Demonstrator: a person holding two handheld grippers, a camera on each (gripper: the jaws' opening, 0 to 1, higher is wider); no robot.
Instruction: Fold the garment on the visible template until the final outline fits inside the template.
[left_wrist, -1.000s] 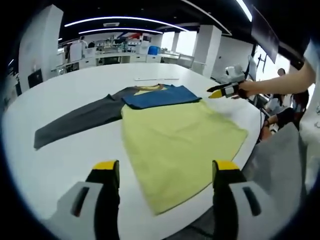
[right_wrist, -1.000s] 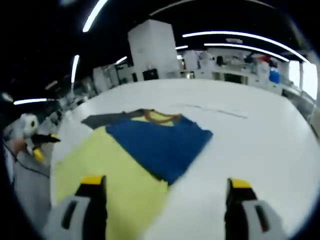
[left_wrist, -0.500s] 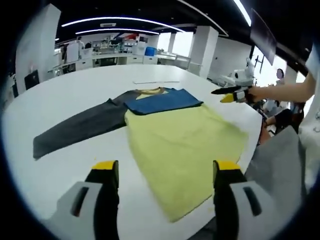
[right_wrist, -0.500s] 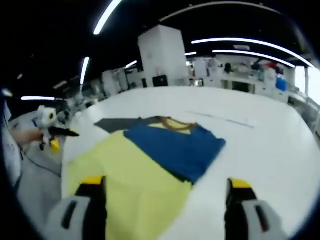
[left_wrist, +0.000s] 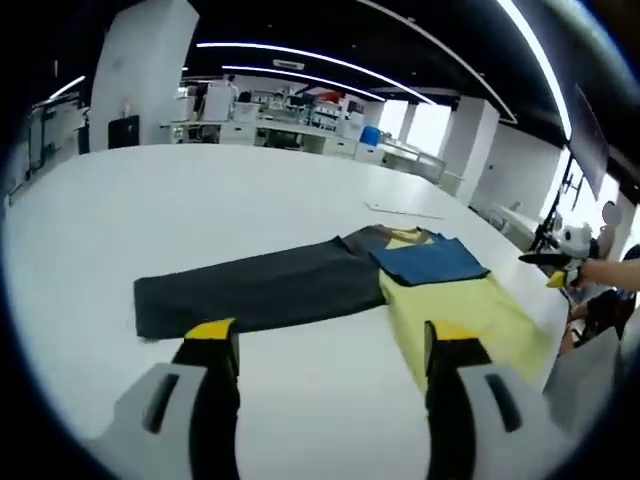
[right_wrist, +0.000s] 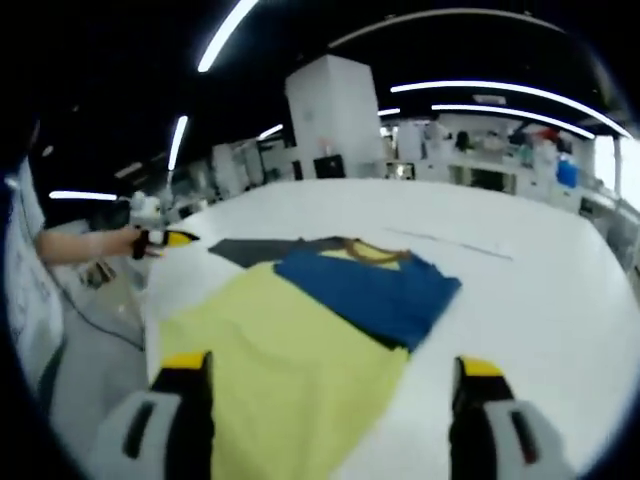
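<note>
A long-sleeved shirt lies flat on the white round table (left_wrist: 150, 220). Its yellow body (left_wrist: 455, 315) is at the right of the left gripper view, and its grey sleeve (left_wrist: 260, 290) stretches out to the left. A blue sleeve (left_wrist: 430, 262) is folded across the chest below the collar. My left gripper (left_wrist: 333, 335) hovers open above the table just short of the grey sleeve, holding nothing. The right gripper view has the yellow body (right_wrist: 290, 340), blue sleeve (right_wrist: 375, 290) and a bit of grey sleeve (right_wrist: 250, 250). My right gripper (right_wrist: 332, 365) is open over the yellow hem, holding nothing.
A thin pale strip (left_wrist: 405, 210) lies on the table beyond the collar. A hand holds the right gripper (left_wrist: 555, 265) off the table's right edge, and a hand holds the left gripper (right_wrist: 165, 238) off its left edge. Desks and white pillars stand behind.
The left view has swung left, so the grey sleeve now sits ahead of the jaws. The right view has shifted a little. The shirt lies as before, and both grippers stay open.
</note>
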